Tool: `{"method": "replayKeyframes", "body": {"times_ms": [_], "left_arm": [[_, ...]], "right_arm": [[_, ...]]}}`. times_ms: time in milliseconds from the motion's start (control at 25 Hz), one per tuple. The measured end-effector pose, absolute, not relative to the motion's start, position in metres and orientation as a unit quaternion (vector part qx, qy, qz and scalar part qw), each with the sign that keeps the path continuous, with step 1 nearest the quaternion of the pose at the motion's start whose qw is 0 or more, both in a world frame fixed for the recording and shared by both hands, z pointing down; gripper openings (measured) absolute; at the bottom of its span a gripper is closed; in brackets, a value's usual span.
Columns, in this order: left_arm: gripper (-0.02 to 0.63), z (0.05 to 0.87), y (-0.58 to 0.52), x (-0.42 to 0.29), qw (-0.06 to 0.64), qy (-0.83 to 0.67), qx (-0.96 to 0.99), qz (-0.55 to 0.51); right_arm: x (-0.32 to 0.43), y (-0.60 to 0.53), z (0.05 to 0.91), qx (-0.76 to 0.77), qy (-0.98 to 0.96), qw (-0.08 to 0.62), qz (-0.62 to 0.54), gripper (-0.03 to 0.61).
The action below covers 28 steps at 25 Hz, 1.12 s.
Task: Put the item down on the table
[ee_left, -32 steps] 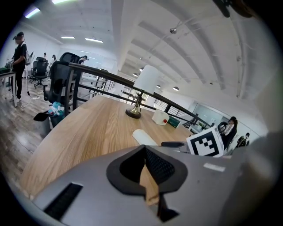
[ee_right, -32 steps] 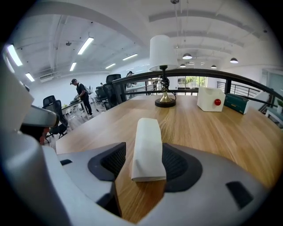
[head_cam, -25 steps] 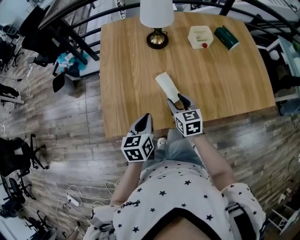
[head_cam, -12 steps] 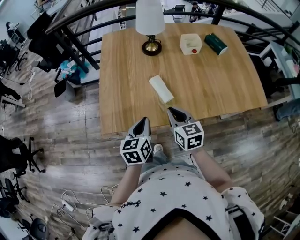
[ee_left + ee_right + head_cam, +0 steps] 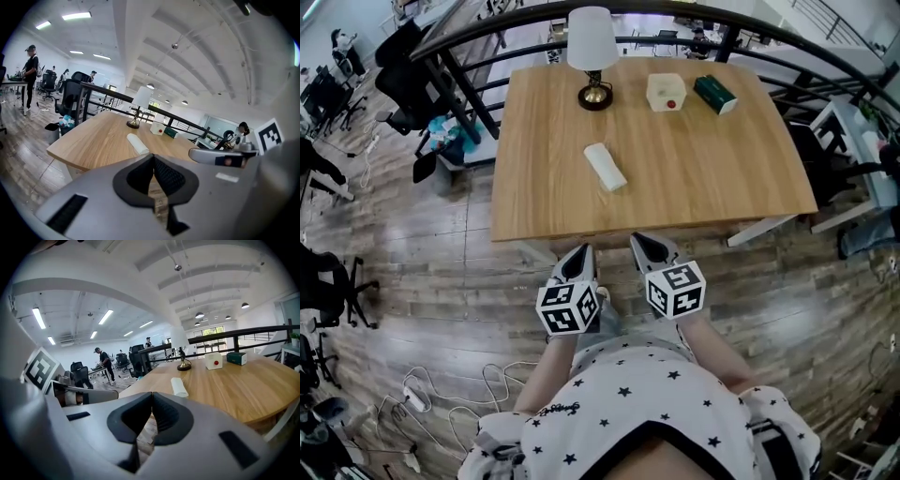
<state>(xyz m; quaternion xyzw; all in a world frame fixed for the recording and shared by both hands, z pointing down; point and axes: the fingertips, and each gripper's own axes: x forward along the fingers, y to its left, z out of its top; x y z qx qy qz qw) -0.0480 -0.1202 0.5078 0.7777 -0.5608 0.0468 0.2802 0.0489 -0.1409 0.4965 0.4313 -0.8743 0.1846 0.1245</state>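
The item, a white roll point(image 5: 605, 167), is laid flat on the wooden table point(image 5: 712, 164), left of centre and touching nothing, its long axis angled approx. 11-to-5 o'clock in head view. From the roll, a lamp point(image 5: 589, 52) is seen at 12 o'clock, a white box w/ red dot point(image 5: 667, 92) at 1 o'clock, and a green box point(image 5: 714, 94) just beyond it at 2 o'clock. All three are set near the far edge.

The left gripper point(image 5: 581, 251) and right gripper point(image 5: 639, 241) are held side by side off the table's near edge, over the plank floor point(image 5: 412, 244), well apart from the roll. The roll is placed at approx. 12 o'clock from the left gripper and 11 o'clock from the right.

Jaw state is not given by the head view, as only the marker cubes and jaw backs are shown. In the left gripper view the jaw tips are seen pressed together, nothing between them. The same is seen in the right gripper view: clenched, empty.

Standing people at desks are shown only in the gripper views. A star-print shirt point(image 5: 647, 394) is shown only in head view.
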Motion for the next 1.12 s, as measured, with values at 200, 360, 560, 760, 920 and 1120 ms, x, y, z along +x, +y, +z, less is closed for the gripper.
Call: {"method": "replayKeyframes", "body": {"times_ms": [200,360,560,760,920,1120], "left_arm": [[0.012,0.504,-0.076,-0.035,0.276,-0.569,0.774,0.042],[0.012,0.504,-0.044,-0.025,0.273,-0.572,0.773,0.039],[0.012,0.506,-0.008,-0.017,0.270,-0.572,0.774,0.035],[0.011,0.510,0.029,-0.009,0.265,-0.567,0.779,0.037],[0.012,0.514,0.049,-0.003,0.264,-0.565,0.781,0.036],[0.012,0.514,0.063,0.002,0.266,-0.563,0.782,0.034]], "right_arm": [[0.061,-0.091,0.489,0.424,-0.880,0.117,0.178,-0.005],[0.068,-0.056,0.484,0.420,-0.884,0.108,0.173,-0.005],[0.077,-0.018,0.480,0.423,-0.886,0.097,0.165,-0.005],[0.086,0.016,0.480,0.429,-0.885,0.088,0.161,-0.005],[0.090,0.035,0.481,0.429,-0.885,0.082,0.160,-0.005],[0.095,0.045,0.477,0.432,-0.884,0.079,0.157,-0.005]]}}
